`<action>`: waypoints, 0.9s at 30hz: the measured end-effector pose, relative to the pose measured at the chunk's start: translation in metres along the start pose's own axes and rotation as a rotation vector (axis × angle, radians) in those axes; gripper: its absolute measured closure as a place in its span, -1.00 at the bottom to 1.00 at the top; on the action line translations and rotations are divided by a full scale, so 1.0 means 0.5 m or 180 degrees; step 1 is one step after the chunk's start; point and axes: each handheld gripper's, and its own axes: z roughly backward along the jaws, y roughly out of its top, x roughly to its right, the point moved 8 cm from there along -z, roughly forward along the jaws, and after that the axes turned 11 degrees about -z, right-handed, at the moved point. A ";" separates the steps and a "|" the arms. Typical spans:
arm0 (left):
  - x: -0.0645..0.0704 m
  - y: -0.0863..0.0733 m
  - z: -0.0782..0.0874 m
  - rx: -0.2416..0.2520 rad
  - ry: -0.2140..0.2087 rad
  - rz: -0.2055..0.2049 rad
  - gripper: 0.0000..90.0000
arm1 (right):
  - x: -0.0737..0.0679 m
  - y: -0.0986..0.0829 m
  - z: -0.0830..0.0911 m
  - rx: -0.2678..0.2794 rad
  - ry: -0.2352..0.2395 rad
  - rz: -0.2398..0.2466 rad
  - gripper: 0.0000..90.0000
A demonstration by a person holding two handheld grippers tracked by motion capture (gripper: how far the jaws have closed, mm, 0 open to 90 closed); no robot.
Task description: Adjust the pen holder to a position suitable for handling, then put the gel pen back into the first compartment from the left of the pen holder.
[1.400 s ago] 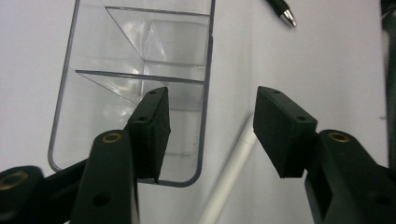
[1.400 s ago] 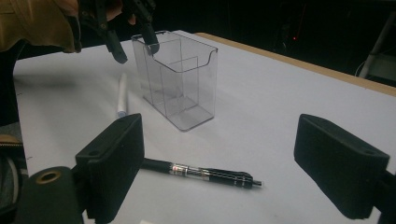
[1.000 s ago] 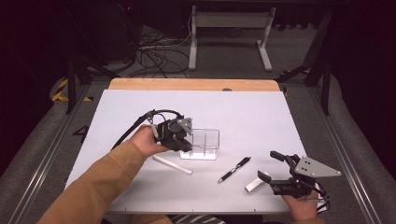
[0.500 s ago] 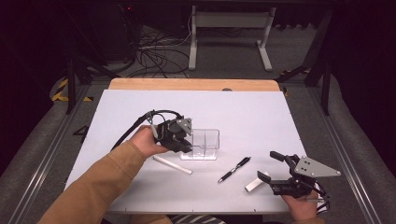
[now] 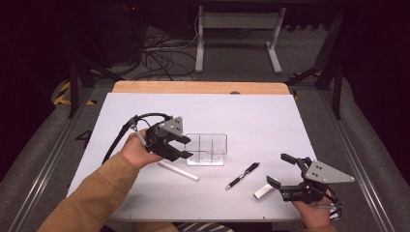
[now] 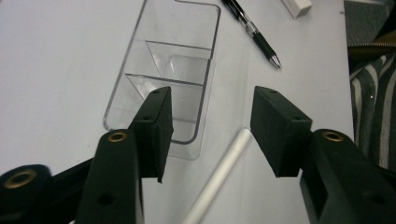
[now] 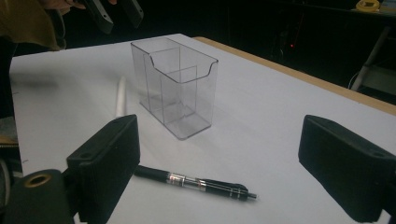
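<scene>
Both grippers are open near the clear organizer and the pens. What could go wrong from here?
1. The left gripper hovers open right beside the clear organizer; coming down for the white pen, a jaw could knock the light, empty box over.
2. The white pen lies close along the organizer's base, leaving little room for a jaw.
3. The black pen is round and may roll away from the right gripper.

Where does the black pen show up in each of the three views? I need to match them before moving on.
High view: the black pen lies right of centre, between the clear organizer and the right gripper.
Left gripper view: the pen sits at the top, right of the organizer.
Right gripper view: the pen lies low at centre, in front of the organizer.
Shared landmark: the clear organizer.
</scene>
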 end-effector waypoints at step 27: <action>0.082 -0.097 0.105 0.0938 0.0714 0.0634 -0.74 | -0.015 0.043 -0.019 -0.0195 0.0098 0.0152 -0.79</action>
